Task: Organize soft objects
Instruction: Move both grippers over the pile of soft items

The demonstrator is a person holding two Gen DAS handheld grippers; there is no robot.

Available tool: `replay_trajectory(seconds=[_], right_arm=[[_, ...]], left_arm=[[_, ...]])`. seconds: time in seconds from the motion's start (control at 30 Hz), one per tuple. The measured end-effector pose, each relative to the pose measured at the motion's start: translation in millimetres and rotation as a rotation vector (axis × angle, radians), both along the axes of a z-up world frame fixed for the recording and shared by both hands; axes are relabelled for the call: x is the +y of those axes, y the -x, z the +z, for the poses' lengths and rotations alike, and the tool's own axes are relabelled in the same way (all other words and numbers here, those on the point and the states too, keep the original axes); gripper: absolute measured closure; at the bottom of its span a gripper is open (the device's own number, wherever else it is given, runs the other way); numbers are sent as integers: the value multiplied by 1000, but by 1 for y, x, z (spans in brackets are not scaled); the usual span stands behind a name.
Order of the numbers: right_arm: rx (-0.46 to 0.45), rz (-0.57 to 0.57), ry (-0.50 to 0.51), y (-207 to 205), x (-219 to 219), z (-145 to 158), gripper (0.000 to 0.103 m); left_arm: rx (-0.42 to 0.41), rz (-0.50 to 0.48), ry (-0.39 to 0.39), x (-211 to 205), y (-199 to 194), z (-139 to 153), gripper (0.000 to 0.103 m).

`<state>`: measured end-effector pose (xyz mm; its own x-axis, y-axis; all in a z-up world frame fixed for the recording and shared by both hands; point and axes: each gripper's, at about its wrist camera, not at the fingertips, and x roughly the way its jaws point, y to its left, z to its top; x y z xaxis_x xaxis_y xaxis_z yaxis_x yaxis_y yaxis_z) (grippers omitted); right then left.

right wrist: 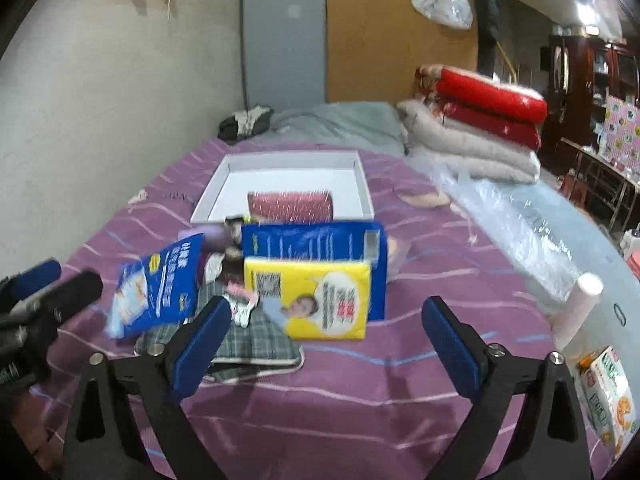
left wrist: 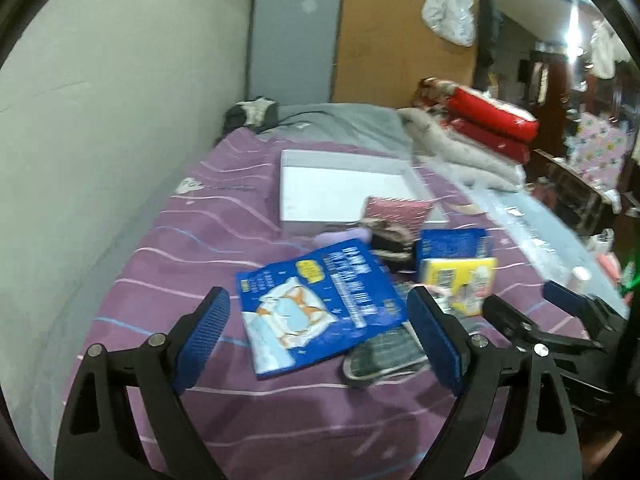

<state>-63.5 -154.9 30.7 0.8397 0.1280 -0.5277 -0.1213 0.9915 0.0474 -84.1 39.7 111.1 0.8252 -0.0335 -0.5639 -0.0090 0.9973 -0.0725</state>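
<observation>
Grippers both up off the bed, nothing held: left gripper (left wrist: 318,330) has its jaws spread wide over the flat blue packet (left wrist: 320,304), right gripper (right wrist: 326,336) likewise wide open, pads clear of the yellow pack (right wrist: 316,300) just beyond them. Soft items sit heaped in the middle of the purple bedspread (right wrist: 400,392): a taller blue pack (right wrist: 316,242) standing behind the yellow one, a grey checked pad (right wrist: 256,344) lying under the heap. White tray (right wrist: 362,184) lies just beyond the pile, already holding a red sparkly pouch (right wrist: 290,206). I judge the next step is a pick into that tray. I'd take the yellow pack first, closing across its narrow sides, squeezing gently so it doesn't buckle, and lift before carrying it over the tray's near wall.
</observation>
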Motion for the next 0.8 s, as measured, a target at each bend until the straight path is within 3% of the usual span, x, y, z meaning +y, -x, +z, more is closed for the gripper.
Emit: replay_trajectory(seconds=[0.27,0.5,0.6,0.8], right_arm=[[10,-16,13,0,3,-22,8],[89,-1,-25,-11,-3,-34,22],[86,-5,-18,-10,-3,-34,30],[78,0,3,-8,1,-33,37]], left_arm=[[57,-41,-46,-18,-9,-34,22],[70,-56,-88,-27,-10,-43,22],[73,-53,-86,-27,-11,-44,22],[92,-61,-61,-24,-13,-48,22]])
